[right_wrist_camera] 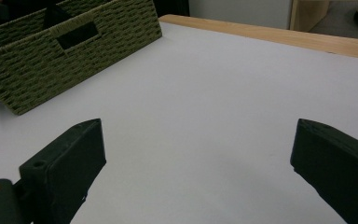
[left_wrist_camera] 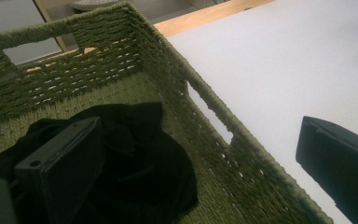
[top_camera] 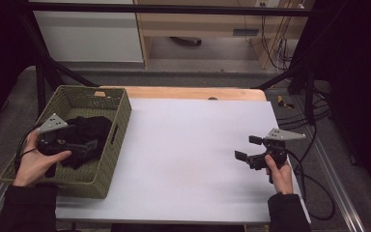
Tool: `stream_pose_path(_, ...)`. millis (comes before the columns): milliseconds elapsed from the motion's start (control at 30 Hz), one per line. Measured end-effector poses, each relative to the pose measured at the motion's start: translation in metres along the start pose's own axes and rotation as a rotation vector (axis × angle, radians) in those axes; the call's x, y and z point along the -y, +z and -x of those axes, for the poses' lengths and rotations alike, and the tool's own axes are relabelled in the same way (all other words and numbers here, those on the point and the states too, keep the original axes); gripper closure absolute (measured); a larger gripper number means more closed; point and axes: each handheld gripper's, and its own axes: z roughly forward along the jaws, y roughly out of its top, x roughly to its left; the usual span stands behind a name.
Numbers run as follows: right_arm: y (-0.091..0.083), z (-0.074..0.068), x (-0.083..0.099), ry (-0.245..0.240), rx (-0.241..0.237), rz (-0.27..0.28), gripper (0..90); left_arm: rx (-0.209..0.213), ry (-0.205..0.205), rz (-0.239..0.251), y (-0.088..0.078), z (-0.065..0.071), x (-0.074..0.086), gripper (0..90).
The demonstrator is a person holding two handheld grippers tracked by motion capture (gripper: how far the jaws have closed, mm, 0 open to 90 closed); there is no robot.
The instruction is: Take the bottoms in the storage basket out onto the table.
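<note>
One black cloth [left_wrist_camera: 135,154] (crumpled, no clear axis), in basket [left_wrist_camera: 242,154], left gripper [top_camera: 77,145] over it

The basket [top_camera: 107,145] sits at the table's [top_camera: 193,145] left edge, running from the near corner toward the far one. A cloth [top_camera: 89,133] lies inside it, toward its near right part. The left gripper [top_camera: 84,145] hangs in the basket, right over the cloth. Over by the right edge, nearer the front, the right gripper [top_camera: 244,149] hovers above bare table, well apart from the basket.
</note>
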Motion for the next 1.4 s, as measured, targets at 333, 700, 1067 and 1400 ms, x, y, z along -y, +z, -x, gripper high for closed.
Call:
stream_pose_path(333, 0.001, 0.0, 0.0, 0.0, -0.001, -0.002, 3.7, -0.029, -0.011, -0.005, -0.003, -0.011, 0.0, 1.3)
stream_pose_path(700, 0.001, 0.0, 0.001, -0.004, -0.002, -0.006, 3.7, -0.072, -0.004, -0.041, -0.008, -0.023, -0.009, 1.3)
stream_pose_path(1067, 0.001, 0.0, 0.0, 0.0, 0.0, -0.001, 3.7, -0.095, -0.024, -0.075, 0.0, -0.037, -0.014, 1.5)
stream_pose_path(1400, 0.001, 0.0, 0.001, -0.001, 0.0, -0.003, 3.7, -0.118, -0.074, -0.11, 0.015, -0.052, -0.003, 1.7)
